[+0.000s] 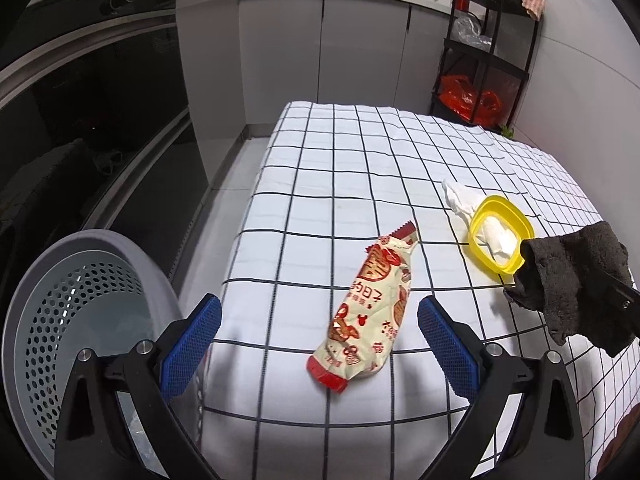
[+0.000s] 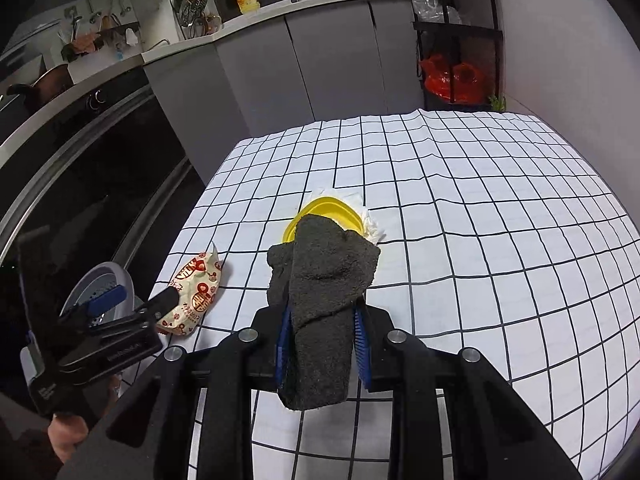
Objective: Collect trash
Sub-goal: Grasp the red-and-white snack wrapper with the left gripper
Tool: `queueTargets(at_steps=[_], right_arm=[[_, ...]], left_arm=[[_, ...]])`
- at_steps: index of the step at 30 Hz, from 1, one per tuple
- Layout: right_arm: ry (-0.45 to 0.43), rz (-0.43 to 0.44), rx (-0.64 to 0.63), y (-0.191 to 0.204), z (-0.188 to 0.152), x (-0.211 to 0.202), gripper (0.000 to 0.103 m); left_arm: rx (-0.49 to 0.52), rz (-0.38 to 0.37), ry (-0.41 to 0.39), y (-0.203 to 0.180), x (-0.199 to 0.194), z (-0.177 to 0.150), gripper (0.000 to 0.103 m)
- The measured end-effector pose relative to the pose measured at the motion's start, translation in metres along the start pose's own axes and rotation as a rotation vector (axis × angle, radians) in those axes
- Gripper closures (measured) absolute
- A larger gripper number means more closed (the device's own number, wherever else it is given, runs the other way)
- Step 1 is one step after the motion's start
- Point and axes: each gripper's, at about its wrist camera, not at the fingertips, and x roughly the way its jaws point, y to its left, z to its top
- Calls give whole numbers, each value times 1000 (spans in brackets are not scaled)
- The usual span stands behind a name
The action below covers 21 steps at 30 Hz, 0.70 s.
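Observation:
A cream and red snack wrapper (image 1: 366, 312) lies on the checked tablecloth, just ahead of and between the blue pads of my left gripper (image 1: 320, 332), which stands open and touches nothing. My right gripper (image 2: 322, 332) is shut on a dark grey rag (image 2: 322, 292), lifted a little above the cloth; the same rag (image 1: 576, 280) shows at the right edge of the left wrist view. Behind the rag sits a yellow lid (image 1: 502, 236) with crumpled white tissue (image 1: 464, 200) in and beside it. The yellow lid (image 2: 320, 210) is half hidden by the rag in the right wrist view.
A grey perforated bin (image 1: 80, 312) stands off the table's left edge, below my left gripper. A dark oven front (image 1: 92, 128) runs along the left. Grey cabinets (image 1: 320, 52) and a black shelf rack (image 1: 488, 52) with red bags stand beyond the table (image 2: 480, 200).

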Motion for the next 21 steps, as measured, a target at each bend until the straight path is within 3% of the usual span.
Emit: queueTargets(at_steps=[8,13,17,21], right_arm=[[16,34,14,-4,-1,-1,78],[27,43,9,-4,-2,1,77],[32,46,8,-4,-1,2,78],[35,48,7,-4,-1,3,78]], left_arm=[[37,-5,75,-16,27,0,7],[50,6,71,-21,31,-1,9],[65,-9,95,-26,35,1,38],[68,-17,109,-26,39,0,54]])
